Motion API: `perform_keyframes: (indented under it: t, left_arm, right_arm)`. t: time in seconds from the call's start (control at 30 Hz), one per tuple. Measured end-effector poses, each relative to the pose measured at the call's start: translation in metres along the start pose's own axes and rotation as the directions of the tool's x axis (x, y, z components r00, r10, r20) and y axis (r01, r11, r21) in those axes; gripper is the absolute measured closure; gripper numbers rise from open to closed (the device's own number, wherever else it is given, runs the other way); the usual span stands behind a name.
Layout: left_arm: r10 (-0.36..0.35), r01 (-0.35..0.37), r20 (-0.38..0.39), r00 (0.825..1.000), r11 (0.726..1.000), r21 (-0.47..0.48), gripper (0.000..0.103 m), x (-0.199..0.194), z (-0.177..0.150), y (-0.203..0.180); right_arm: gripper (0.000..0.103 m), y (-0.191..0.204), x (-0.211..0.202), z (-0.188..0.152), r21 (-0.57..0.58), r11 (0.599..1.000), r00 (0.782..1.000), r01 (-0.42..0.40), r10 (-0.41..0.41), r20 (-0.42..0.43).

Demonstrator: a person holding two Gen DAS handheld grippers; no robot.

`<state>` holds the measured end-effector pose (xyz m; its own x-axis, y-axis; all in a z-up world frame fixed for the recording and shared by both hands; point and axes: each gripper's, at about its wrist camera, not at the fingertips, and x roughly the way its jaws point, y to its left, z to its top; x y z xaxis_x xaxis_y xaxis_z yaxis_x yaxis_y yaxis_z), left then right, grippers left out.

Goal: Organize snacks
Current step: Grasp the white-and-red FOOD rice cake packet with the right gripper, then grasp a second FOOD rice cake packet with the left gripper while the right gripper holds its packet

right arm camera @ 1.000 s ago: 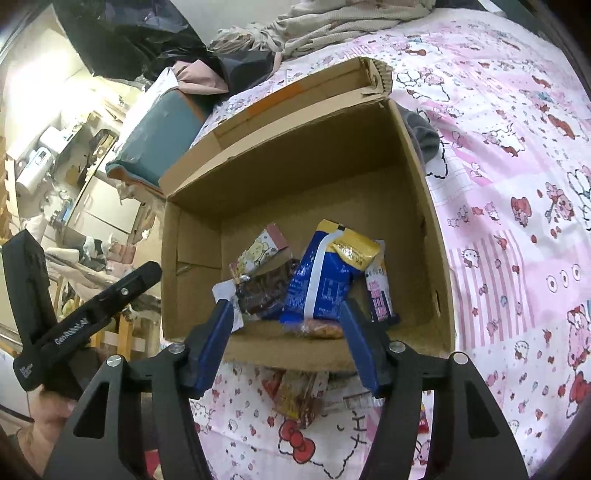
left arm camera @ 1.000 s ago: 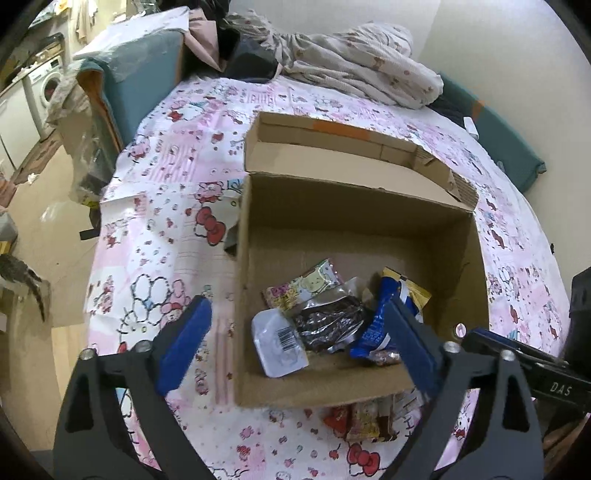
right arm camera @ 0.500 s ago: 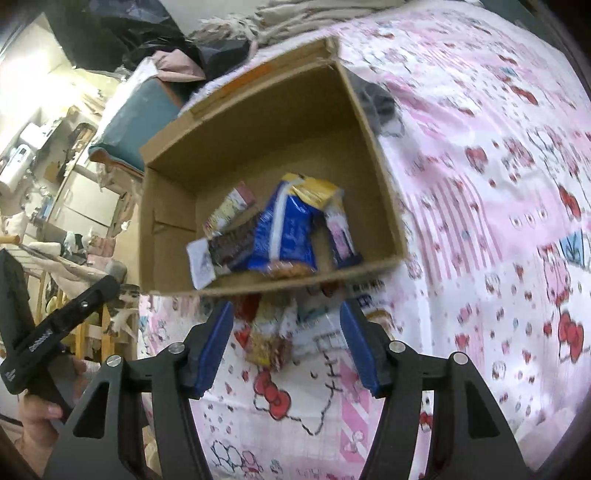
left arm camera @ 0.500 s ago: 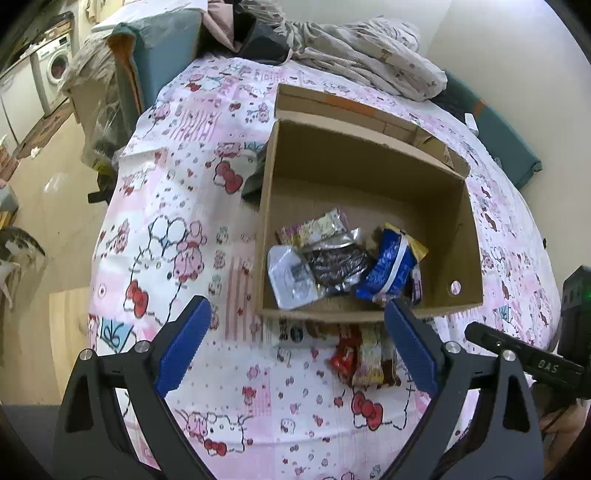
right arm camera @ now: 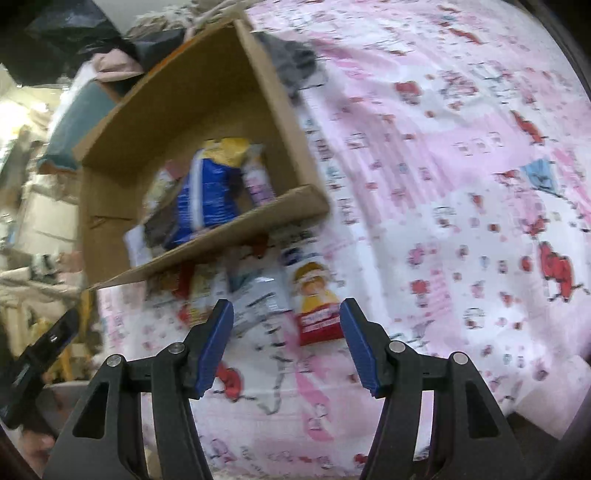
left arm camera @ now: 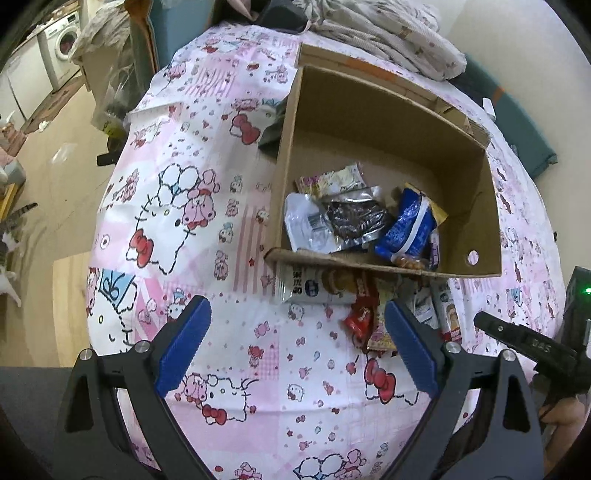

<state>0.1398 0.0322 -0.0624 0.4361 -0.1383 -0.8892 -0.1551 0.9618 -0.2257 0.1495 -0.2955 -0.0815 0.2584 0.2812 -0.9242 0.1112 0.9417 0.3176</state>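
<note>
An open cardboard box (left arm camera: 476, 206) (right arm camera: 110, 155) sits on a pink cartoon-print cloth. Inside lie a blue snack bag (left arm camera: 408, 225) (right arm camera: 207, 192), a dark foil packet (left arm camera: 354, 218), a white packet (left arm camera: 306, 225) and a pale yellow one (left arm camera: 332, 179). Loose snacks lie in front of the box: a red wrapper (left arm camera: 360, 319), a white pouch (left arm camera: 299, 288), and a red-and-yellow packet (right arm camera: 317, 306). My left gripper (left arm camera: 295, 339) hangs open over the cloth, nothing between its blue pads. My right gripper (right arm camera: 286, 343) is open just above the loose packets, touching none.
A heap of bedding (left arm camera: 388, 33) lies behind the box. The cloth-covered surface drops off on the left to a wooden floor (left arm camera: 55, 177) with a washing machine (left arm camera: 64, 44) beyond. Dark fabric (left arm camera: 271, 133) pokes out by the box's left wall.
Both grippers pulled back from above the box and sank toward the cloth; the loose snacks in front of the box came into view. Jaws kept the same width.
</note>
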Motion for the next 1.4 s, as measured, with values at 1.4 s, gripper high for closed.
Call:
perform_keyframes:
  t: [1.4]
  left_arm:
    - [0.034, -0.028, -0.095, 0.995, 0.998, 0.060, 0.010, 0.093, 0.015, -0.034]
  right_arm:
    - [0.072, 0.018, 0.025, -0.010, -0.137, 0.987, 0.994, 0.083, -0.091, -0.053]
